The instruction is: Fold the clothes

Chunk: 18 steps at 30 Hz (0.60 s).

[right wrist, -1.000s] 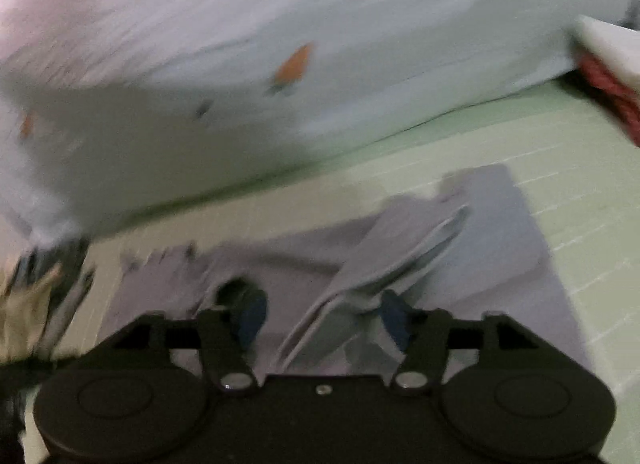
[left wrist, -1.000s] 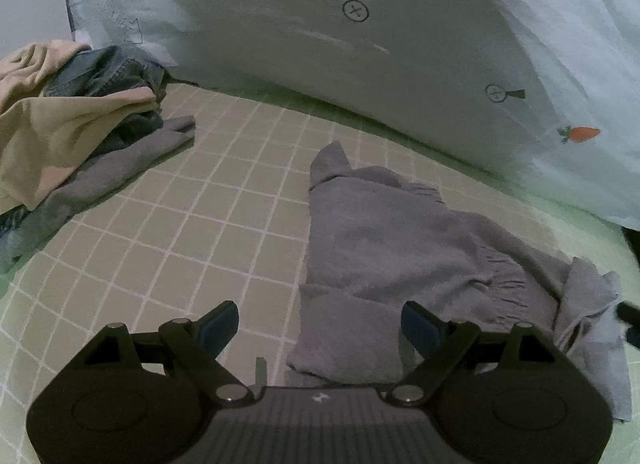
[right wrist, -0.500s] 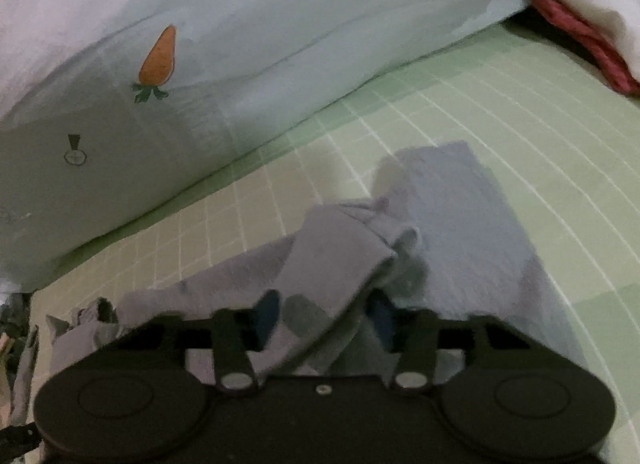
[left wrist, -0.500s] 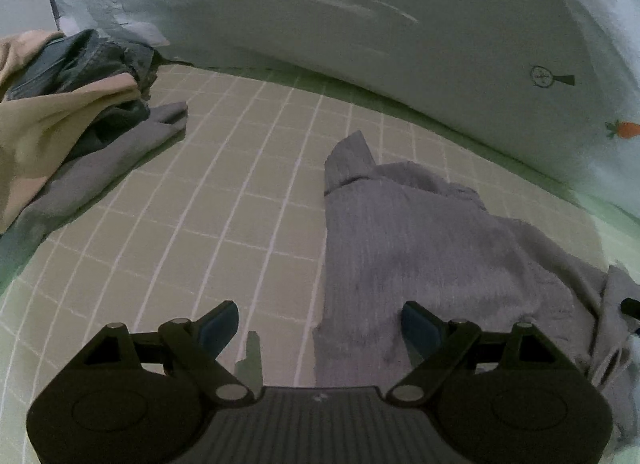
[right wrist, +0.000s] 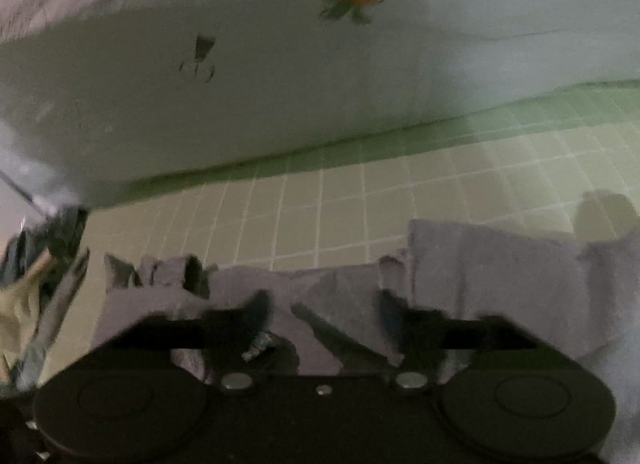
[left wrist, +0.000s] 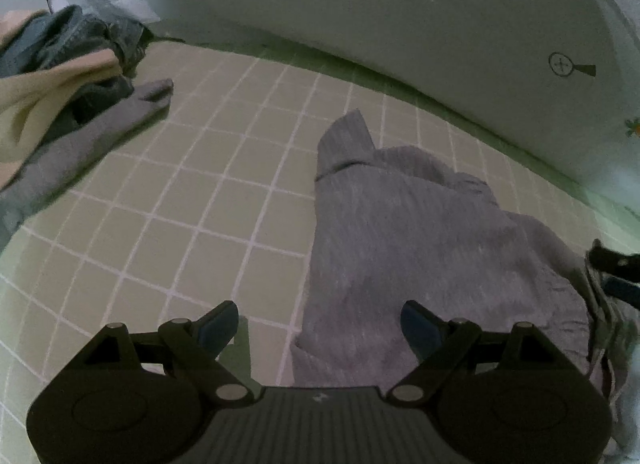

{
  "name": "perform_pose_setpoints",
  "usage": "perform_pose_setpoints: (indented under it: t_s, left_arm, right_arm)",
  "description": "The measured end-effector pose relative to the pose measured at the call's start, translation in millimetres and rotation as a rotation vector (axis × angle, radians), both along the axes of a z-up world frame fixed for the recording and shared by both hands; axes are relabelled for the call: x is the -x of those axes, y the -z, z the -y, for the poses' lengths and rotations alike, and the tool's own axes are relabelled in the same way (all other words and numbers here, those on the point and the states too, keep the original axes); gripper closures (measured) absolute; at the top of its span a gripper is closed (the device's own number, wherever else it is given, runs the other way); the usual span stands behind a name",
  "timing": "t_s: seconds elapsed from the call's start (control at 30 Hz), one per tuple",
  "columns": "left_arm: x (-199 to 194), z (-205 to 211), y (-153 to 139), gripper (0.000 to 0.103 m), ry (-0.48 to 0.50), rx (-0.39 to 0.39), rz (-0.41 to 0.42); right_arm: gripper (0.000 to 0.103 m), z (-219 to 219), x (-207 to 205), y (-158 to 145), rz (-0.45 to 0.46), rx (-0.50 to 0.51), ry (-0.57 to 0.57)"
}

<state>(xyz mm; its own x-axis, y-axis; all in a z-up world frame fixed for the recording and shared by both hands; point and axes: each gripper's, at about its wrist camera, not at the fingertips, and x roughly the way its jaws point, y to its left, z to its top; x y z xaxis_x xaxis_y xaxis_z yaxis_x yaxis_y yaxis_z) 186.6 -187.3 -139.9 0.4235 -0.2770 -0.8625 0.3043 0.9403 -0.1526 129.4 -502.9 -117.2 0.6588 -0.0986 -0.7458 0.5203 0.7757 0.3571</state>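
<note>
Grey knit garment [left wrist: 420,248], one, lies rumpled on the checked sheet [left wrist: 192,192], right of centre. Left gripper [left wrist: 320,324] spread, empty, straddling its near-left edge. Right gripper [right wrist: 324,312] blurred; grip cannot be told. Pinch the hem square. One clothes heap [left wrist: 60,96] far left.

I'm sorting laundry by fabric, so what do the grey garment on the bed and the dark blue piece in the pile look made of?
Grey garment: a soft knit, likely cotton jersey or fine rib; matte, faint lengthwise ribs, limp folds. Dark blue piece in the pile: probably denim; heavier, faded, mottled surface with stiff creases, though the blur leaves it uncertain.
</note>
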Motion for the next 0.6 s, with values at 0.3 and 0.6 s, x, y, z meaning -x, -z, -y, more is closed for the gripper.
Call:
perform_pose_setpoints:
  t_s: [0.3, 0.6]
  left_arm:
    - [2, 0, 4, 0.025, 0.011, 0.091, -0.034]
    - [35, 54, -39, 0.093, 0.165, 0.185, 0.039]
  right_arm:
    - [0.008, 12, 92, -17, -0.102, 0.093, 0.234]
    - [0.008, 1, 180, -24, -0.123, 0.136, 0.411]
